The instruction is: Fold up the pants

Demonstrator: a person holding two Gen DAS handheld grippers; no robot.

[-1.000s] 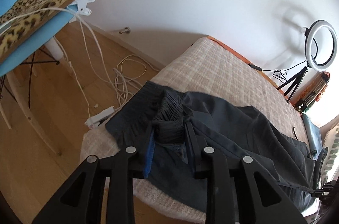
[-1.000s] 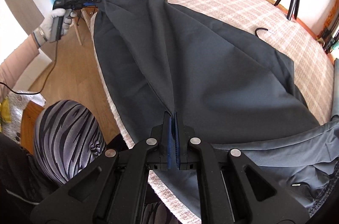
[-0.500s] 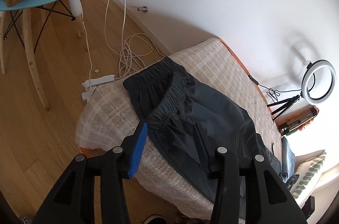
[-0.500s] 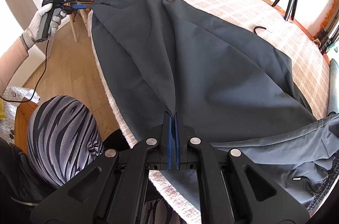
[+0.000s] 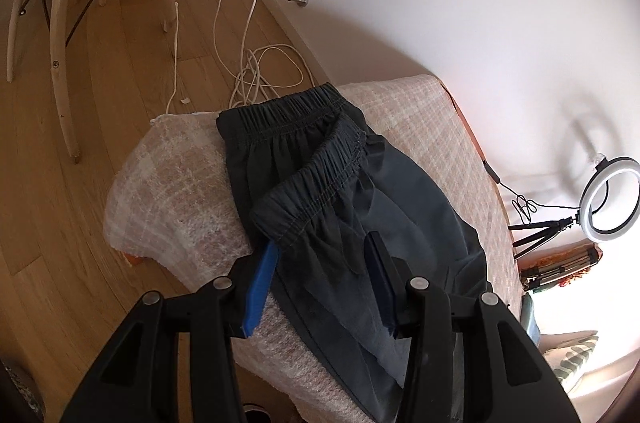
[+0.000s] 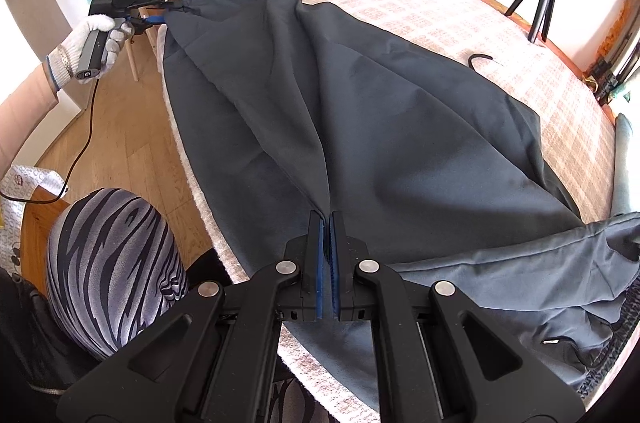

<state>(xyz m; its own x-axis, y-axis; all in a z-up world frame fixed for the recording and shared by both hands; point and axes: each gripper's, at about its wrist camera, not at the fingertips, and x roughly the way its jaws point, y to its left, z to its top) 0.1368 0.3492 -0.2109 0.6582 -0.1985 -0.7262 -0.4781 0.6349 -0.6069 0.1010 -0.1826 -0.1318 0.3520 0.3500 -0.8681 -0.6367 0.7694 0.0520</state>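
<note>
Jaws spread on left gripper [image 5: 320, 263] above pants [image 5: 344, 207] waistband — right gripper [image 6: 328, 223] pinching fabric fold.

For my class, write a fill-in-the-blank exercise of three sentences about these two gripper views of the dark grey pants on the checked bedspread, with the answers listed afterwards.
1. The right gripper is ____ on a fold of the dark grey pants.
2. The left gripper has its blue-padded fingers spread ____ over the elastic waistband.
3. The pants lie on a beige checked bedspread, and a white ____ light stands on a tripod beside it.

Answers: shut; open; ring
</note>
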